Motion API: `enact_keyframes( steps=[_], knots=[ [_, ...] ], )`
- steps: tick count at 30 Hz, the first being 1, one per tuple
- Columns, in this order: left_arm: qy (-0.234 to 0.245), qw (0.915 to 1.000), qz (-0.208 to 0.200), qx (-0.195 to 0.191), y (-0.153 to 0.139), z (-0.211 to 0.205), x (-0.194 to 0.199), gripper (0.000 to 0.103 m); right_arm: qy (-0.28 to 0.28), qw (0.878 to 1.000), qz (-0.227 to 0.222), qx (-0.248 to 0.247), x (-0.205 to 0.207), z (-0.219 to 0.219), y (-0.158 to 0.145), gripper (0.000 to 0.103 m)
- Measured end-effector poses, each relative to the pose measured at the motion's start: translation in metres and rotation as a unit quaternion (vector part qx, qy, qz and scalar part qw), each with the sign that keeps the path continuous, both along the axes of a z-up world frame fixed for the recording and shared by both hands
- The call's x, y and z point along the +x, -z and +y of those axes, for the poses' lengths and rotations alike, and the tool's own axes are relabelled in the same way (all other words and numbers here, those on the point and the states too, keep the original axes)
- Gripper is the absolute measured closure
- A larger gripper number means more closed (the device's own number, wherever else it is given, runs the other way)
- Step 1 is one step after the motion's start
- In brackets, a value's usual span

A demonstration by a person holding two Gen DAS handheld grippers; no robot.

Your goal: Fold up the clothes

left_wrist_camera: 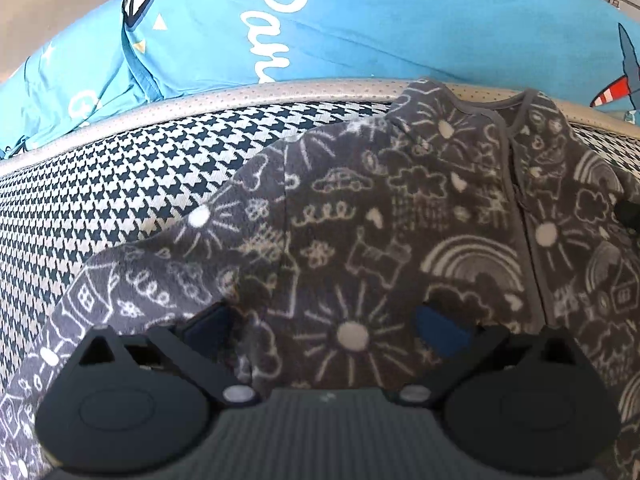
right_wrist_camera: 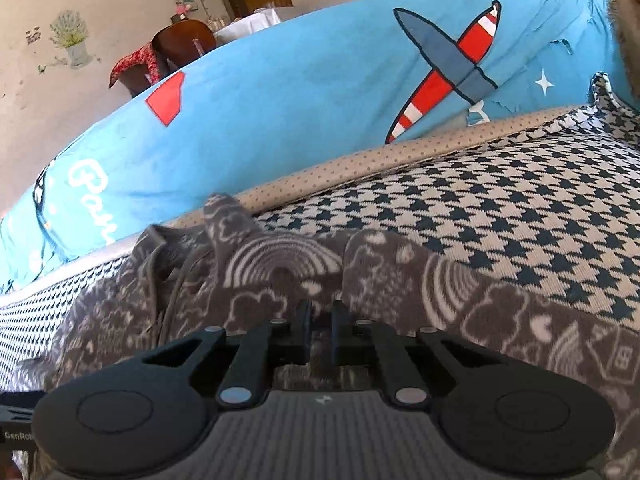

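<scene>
A grey fleece baby garment (left_wrist_camera: pixel 400 220) with white doodle prints lies spread on a houndstooth cushion (left_wrist_camera: pixel 120 184), neck opening at the far side. Its left sleeve runs toward the lower left. My left gripper (left_wrist_camera: pixel 326 330) is open, fingers wide apart, low over the garment's lower body. In the right wrist view the same garment (right_wrist_camera: pixel 280 272) lies bunched with a sleeve running right. My right gripper (right_wrist_camera: pixel 320 320) is shut, its fingers pinching a fold of the garment's fabric.
A blue pillow (left_wrist_camera: pixel 360 28) with white lettering and a plane print (right_wrist_camera: pixel 448 68) lies behind the cushion's beige edge (right_wrist_camera: pixel 400 156). Beyond are a wall with stickers, a wooden chair (right_wrist_camera: pixel 180 44) and a doorway.
</scene>
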State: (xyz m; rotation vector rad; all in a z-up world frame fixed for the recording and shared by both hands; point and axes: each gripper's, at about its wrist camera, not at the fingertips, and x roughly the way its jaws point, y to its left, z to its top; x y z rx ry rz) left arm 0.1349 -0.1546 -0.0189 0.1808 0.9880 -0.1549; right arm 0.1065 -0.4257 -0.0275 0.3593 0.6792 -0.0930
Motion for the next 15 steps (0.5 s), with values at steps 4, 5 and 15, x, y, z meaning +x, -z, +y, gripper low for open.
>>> enact_keyframes(
  steps=[4, 5, 15],
  knots=[
    [0.003, 1.0000, -0.003, 0.000, 0.000, 0.000, 0.005, 0.000, 0.014, 1.000, -0.006, 0.005, 0.010, -0.005, 0.002, 0.103],
    [0.002, 1.0000, -0.002, -0.001, 0.001, 0.001, 0.007, 0.000, 0.018, 1.000, -0.007, 0.006, 0.012, -0.006, 0.003, 0.103],
    [-0.011, 0.9999, -0.001, -0.011, 0.003, 0.014, 0.029, 0.000, 0.044, 0.999, -0.029, -0.011, 0.028, -0.014, 0.006, 0.103]
  ],
)
